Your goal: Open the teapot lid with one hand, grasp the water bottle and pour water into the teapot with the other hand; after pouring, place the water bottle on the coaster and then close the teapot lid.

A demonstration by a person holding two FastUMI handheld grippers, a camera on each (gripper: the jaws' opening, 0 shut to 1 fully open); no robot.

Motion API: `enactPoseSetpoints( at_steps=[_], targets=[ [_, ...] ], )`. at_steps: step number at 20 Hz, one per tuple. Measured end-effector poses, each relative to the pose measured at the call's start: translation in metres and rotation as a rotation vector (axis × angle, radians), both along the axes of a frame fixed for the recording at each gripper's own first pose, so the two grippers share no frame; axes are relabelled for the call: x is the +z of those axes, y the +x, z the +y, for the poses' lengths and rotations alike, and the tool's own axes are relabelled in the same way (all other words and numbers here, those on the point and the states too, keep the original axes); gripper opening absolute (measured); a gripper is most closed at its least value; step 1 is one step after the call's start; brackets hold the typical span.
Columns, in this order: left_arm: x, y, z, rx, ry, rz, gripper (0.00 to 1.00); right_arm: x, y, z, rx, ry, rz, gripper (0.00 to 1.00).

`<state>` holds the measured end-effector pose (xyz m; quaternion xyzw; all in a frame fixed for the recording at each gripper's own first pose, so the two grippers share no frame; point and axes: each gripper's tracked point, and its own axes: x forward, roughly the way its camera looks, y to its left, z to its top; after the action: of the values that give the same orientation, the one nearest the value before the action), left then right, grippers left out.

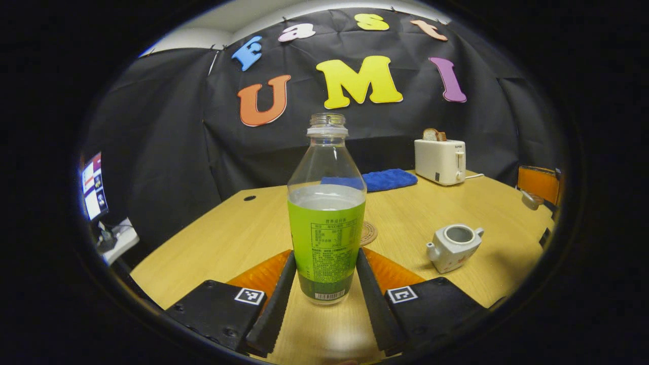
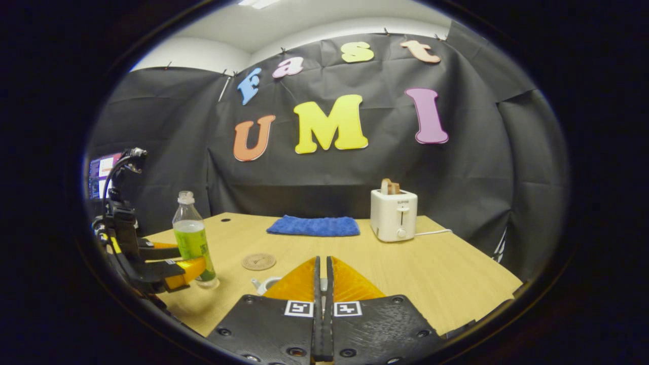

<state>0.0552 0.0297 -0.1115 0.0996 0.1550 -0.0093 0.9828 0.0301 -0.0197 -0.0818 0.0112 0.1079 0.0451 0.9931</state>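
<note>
Teapot [image 1: 453, 247] stands lidless on the counter [image 1: 416, 213], near right, so the lid step looks done; the lid is not seen, and the right gripper [image 2: 323, 284] has its jaws nearly together, contents untold. The left gripper [image 1: 327, 284] has its jaws apart, flanking the bottle [image 1: 327, 218], contact unclear, with pouring, parking on the coaster [image 2: 258, 261] and re-lidding left. Bottle is upright, uncapped, clear with a green label, roughly half full, just near of the coaster.
</note>
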Motion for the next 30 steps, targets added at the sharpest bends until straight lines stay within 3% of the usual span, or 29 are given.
enactPoseSetpoints(
  at_steps=[7,13,18,21,30],
  targets=[
    [0.035,-0.001,0.011,-0.065,0.417,-0.021,0.71,-0.002,-0.007,-0.023,-0.008,0.001,0.005,0.00],
    [0.043,-0.005,0.007,-0.137,0.662,0.004,0.71,-0.007,-0.013,-0.041,-0.023,-0.014,0.006,0.00],
    [0.038,-0.004,0.009,-0.201,0.970,0.020,0.71,-0.011,-0.017,-0.054,-0.033,-0.009,0.009,0.00],
    [0.025,0.000,0.005,-0.253,1.053,0.062,0.71,-0.013,-0.019,-0.061,-0.042,-0.009,0.008,0.00],
    [0.029,0.012,-0.013,-0.294,1.365,0.114,0.71,-0.027,-0.021,-0.078,-0.052,0.008,0.027,0.00]
  ],
)
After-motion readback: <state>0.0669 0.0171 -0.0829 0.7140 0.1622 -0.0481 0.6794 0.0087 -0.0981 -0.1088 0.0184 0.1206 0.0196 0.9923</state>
